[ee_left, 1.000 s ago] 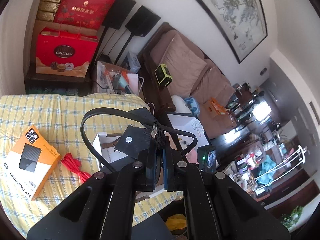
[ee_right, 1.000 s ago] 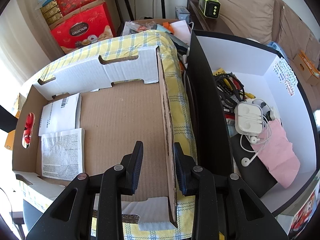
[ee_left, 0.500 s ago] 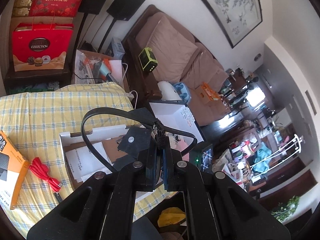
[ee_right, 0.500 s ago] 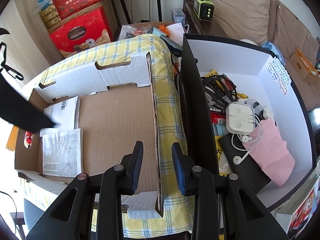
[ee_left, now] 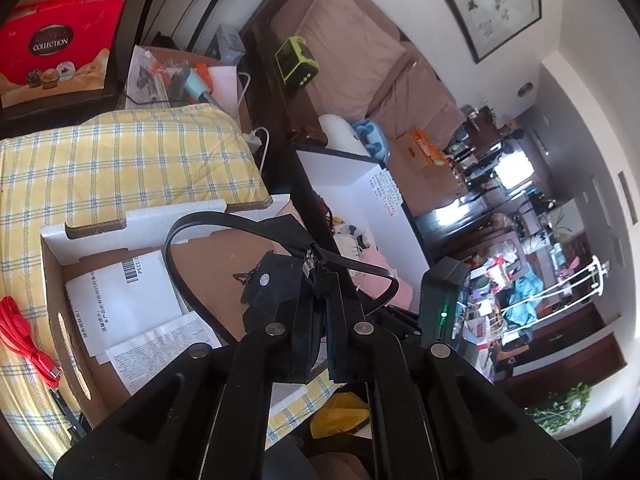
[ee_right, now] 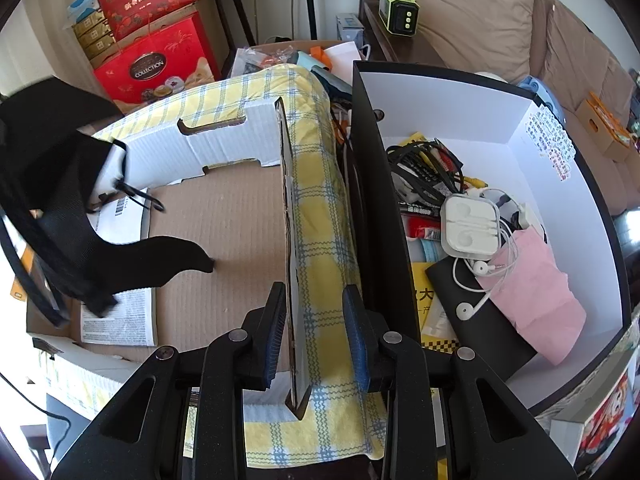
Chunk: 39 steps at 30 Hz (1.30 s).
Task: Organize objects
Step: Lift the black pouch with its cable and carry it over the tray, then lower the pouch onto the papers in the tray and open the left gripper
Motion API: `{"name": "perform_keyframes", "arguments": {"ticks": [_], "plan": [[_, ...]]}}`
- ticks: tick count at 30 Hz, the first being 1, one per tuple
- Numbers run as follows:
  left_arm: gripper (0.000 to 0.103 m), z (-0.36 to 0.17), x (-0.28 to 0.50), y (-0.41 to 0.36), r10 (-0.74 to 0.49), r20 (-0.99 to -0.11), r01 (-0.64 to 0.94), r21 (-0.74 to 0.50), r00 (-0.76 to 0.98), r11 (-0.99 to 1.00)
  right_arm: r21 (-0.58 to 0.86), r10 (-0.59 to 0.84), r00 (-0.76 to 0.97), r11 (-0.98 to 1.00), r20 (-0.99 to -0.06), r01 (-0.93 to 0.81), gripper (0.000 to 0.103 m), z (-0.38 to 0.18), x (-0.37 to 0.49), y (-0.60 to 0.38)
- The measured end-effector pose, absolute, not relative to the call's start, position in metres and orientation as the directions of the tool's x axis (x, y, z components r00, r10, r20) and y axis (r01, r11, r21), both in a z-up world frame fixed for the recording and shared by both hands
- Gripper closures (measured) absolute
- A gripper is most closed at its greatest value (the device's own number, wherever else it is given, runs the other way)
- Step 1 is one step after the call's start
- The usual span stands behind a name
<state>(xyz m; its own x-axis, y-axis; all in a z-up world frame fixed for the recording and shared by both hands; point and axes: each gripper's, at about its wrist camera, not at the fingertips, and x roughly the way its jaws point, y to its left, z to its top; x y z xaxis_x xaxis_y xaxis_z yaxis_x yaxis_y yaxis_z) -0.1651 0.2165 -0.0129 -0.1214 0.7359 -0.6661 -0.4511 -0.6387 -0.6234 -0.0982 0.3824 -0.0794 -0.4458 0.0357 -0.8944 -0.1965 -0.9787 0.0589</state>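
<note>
My left gripper (ee_left: 320, 304) is shut on a black strap with a buckle (ee_left: 276, 276); its loop hangs over the open cardboard box (ee_left: 52, 264) on the yellow checked cloth. The strap's end (ee_right: 60, 216) reaches into the box in the right wrist view. My right gripper (ee_right: 314, 328) is open, its jaws straddling the box's right wall (ee_right: 290, 240) without touching it. Papers (ee_left: 128, 300) lie on the box floor.
A black-and-white bin (ee_right: 560, 160) with cables, white earphones (ee_right: 472, 228) and a pink pouch stands right of the table. A red cable (ee_left: 24, 344) lies left of the box. Red gift boxes (ee_right: 152, 60) and a sofa stand behind.
My left gripper has carried the strap right and down over the box; its end now shows inside the box. My right gripper has opened wider around the box wall.
</note>
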Motion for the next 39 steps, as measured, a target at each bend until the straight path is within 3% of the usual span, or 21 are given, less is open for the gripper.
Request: {"name": "perform_keyframes", "arguments": {"ticks": [14, 20, 21, 23, 24, 32, 37, 39], "plan": [[0.098, -0.068, -0.182, 0.252, 0.585, -0.808, -0.411, -0.510, -0.074, -0.756, 0.055, 0.034, -0.433, -0.980, -0.901, -0.192, 0.074, -0.085, -0.096, 0.383], [0.095, -0.084, -0.184, 0.264, 0.568, -0.823, -0.421, -0.506, -0.025, -0.752, 0.056, 0.031, -0.432, -0.980, -0.902, -0.189, 0.074, -0.086, -0.097, 0.381], [0.092, -0.085, -0.183, 0.266, 0.559, -0.829, -0.424, -0.499, -0.020, -0.755, 0.057, 0.031, -0.430, -0.980, -0.902, -0.190, 0.074, -0.087, -0.097, 0.381], [0.070, -0.084, -0.180, 0.266, 0.553, -0.833, -0.432, -0.488, -0.030, -0.759, 0.058, 0.031, -0.429, -0.979, -0.903, -0.194, 0.074, -0.087, -0.097, 0.382], [0.065, -0.082, -0.177, 0.265, 0.547, -0.836, -0.437, -0.475, -0.049, -0.764, 0.059, 0.031, -0.429, -0.979, -0.903, -0.194, 0.074, -0.087, -0.096, 0.382], [0.047, -0.060, -0.168, 0.248, 0.553, -0.829, -0.442, -0.467, -0.084, -0.766, 0.060, 0.032, -0.433, -0.978, -0.901, -0.198, 0.074, -0.087, -0.095, 0.384], [0.017, -0.036, -0.164, 0.229, 0.553, -0.820, -0.449, -0.442, -0.150, -0.777, 0.060, 0.034, -0.437, -0.978, -0.899, -0.201, 0.074, -0.086, -0.096, 0.385], [0.014, -0.028, -0.162, 0.223, 0.541, -0.821, -0.450, -0.419, -0.183, -0.788, 0.062, 0.034, -0.438, -0.977, -0.898, -0.203, 0.074, -0.086, -0.096, 0.384]]}}
